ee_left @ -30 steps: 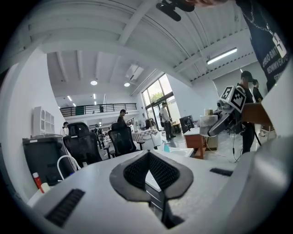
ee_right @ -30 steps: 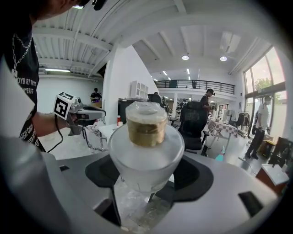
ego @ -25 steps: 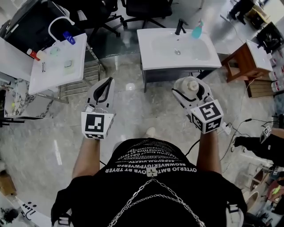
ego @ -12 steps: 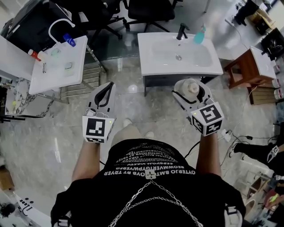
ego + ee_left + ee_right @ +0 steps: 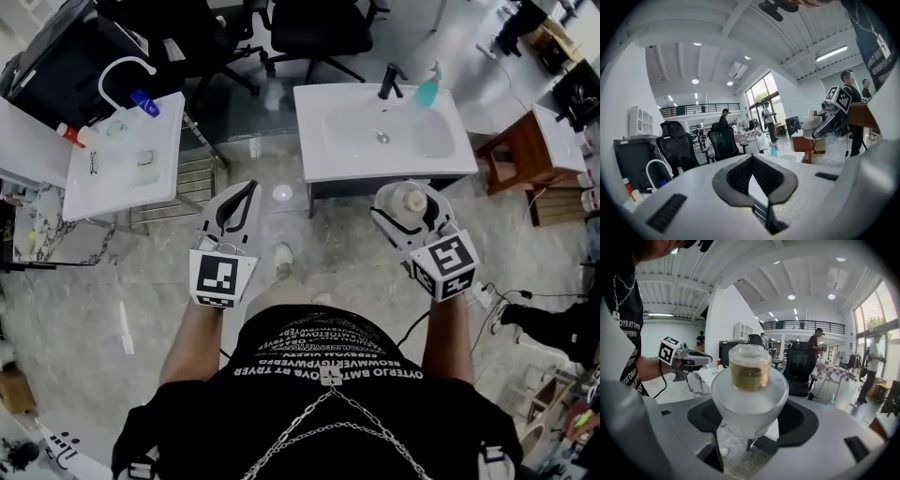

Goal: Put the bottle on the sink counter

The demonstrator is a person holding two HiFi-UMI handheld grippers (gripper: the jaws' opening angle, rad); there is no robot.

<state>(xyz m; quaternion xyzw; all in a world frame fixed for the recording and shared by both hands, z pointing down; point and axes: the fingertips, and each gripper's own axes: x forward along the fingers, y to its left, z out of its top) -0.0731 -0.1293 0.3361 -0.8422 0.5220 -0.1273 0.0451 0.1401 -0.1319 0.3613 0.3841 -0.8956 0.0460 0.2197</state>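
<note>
A frosted clear bottle (image 5: 405, 200) with a gold collar and pale cap stands upright between the jaws of my right gripper (image 5: 403, 210), which is shut on it. In the right gripper view the bottle (image 5: 749, 394) fills the centre of the right gripper (image 5: 750, 425). It hangs over the floor, just short of the front edge of the white sink counter (image 5: 323, 161). My left gripper (image 5: 246, 192) is shut with nothing in it, level with the right one. Its pads (image 5: 761, 176) meet at the tips.
On the sink counter stand a black faucet (image 5: 390, 82) and a teal spray bottle (image 5: 428, 87). A second white sink (image 5: 103, 183) sits at the left. Black office chairs (image 5: 319, 28) stand behind, and a wooden stool (image 5: 525, 145) is at the right. Cables (image 5: 511, 295) lie on the floor.
The sink counter has come nearer in the head view as the person stepped forward. Both grippers keep their pose, the right still holding the bottle.
</note>
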